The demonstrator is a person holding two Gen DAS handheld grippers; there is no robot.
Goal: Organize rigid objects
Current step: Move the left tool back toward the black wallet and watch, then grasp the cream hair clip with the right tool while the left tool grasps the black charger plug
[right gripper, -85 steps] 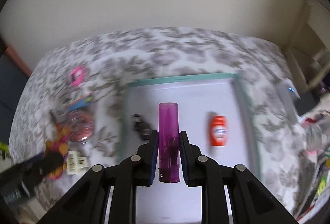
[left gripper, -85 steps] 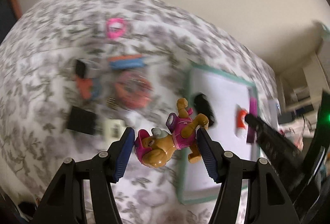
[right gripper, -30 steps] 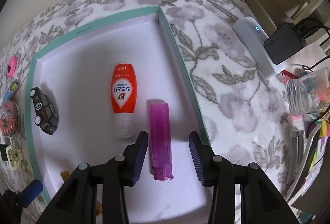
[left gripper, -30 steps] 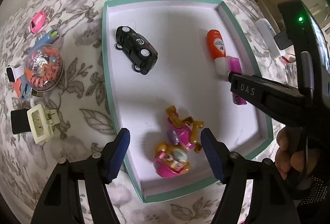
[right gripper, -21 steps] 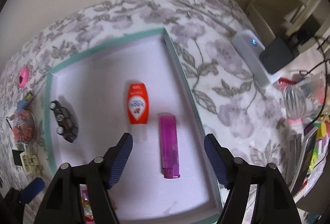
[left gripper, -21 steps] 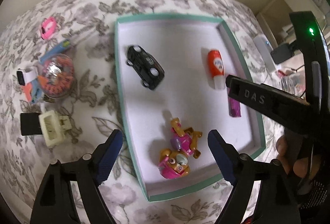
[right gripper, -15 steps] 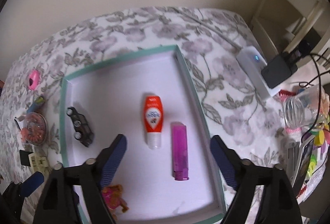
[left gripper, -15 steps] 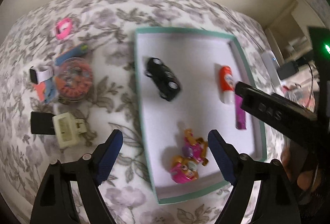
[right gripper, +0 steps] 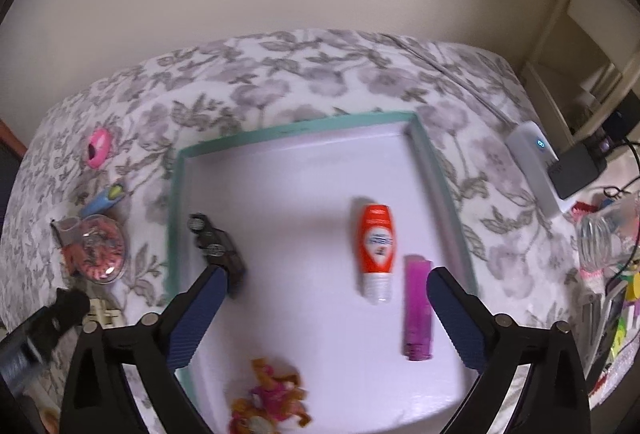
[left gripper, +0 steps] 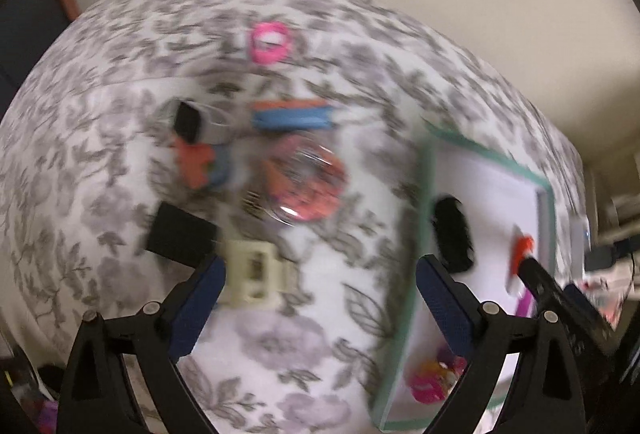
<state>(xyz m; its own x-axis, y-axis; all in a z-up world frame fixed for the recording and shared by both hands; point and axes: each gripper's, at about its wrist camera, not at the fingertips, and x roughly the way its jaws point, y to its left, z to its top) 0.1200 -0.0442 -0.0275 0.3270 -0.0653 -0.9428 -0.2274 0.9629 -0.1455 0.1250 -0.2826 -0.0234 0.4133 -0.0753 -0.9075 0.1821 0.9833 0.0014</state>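
Observation:
A teal-rimmed white tray (right gripper: 304, 128) holds a black toy car (right gripper: 218, 242), an orange bottle (right gripper: 376, 246), a purple lighter (right gripper: 418, 306) and a pink dog figure (right gripper: 272, 410). My right gripper (right gripper: 326, 298) hangs above the tray with its jaws opening wide and nothing between them. My left gripper (left gripper: 320, 286) is over the floral cloth left of the tray (left gripper: 424, 194), its jaws also opening and empty. A cream clip (left gripper: 252, 274) lies by its left finger. Beyond are a black block (left gripper: 180, 234) and a round clear capsule (left gripper: 304, 182).
Farther left on the cloth lie a blue and orange piece (left gripper: 292, 116), an orange piece (left gripper: 196, 162) and a pink item (left gripper: 269, 42). A white power bank (right gripper: 534, 154), a black adapter (right gripper: 576, 166) and a clear cup (right gripper: 608, 234) crowd the right edge.
Both grippers let go of their things and opened wider. The left one swung left, off the tray and over the loose items. The right one rose away from the lighter.

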